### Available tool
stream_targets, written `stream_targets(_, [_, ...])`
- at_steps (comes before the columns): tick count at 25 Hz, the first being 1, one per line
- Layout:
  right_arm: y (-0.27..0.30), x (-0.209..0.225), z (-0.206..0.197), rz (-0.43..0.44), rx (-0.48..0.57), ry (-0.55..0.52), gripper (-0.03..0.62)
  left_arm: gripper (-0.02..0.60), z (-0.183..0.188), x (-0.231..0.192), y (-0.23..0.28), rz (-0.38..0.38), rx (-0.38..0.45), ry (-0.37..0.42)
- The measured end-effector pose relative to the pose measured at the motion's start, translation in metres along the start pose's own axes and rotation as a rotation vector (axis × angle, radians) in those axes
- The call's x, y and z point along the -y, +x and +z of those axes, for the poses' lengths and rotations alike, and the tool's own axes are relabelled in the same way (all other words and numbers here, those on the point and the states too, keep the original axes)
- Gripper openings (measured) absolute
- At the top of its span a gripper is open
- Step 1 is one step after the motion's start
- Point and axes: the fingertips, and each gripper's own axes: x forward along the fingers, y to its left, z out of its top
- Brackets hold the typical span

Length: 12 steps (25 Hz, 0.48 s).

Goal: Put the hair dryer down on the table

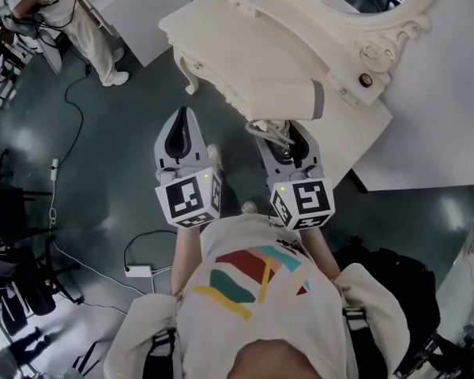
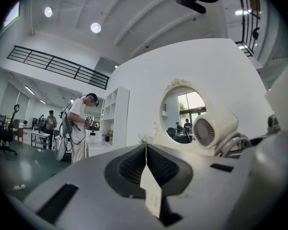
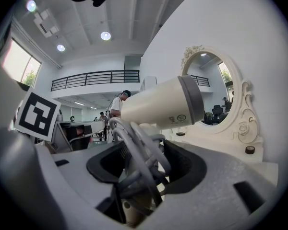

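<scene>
Cream dressing table (image 1: 221, 42) with oval mirror (image 3: 211, 87) is straight ahead. The hair dryer (image 1: 283, 97) hangs over the table's front edge, barrel roughly level, not yet set down. Right gripper (image 1: 280, 133) clamps the handle with its jaws wide, likely because the coiled cord (image 3: 139, 162) is bundled into the same grip. Left gripper (image 1: 182, 117) is closed on nothing and held off to the side, clear of the drop.

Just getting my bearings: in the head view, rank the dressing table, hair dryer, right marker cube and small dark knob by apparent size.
1. dressing table
2. hair dryer, slightly ahead of the right marker cube; the cube sits nearer the camera, so that order is unsure.
3. small dark knob, clearly smallest.
</scene>
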Motion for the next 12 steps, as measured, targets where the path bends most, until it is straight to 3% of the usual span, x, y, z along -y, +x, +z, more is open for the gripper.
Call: stream_targets(12, [0.041, 0.018, 0.002, -0.026, -0.010, -0.008, 0.215, 0.006, -0.007, -0.004, 0.052, -0.033, -0.019, 0.004])
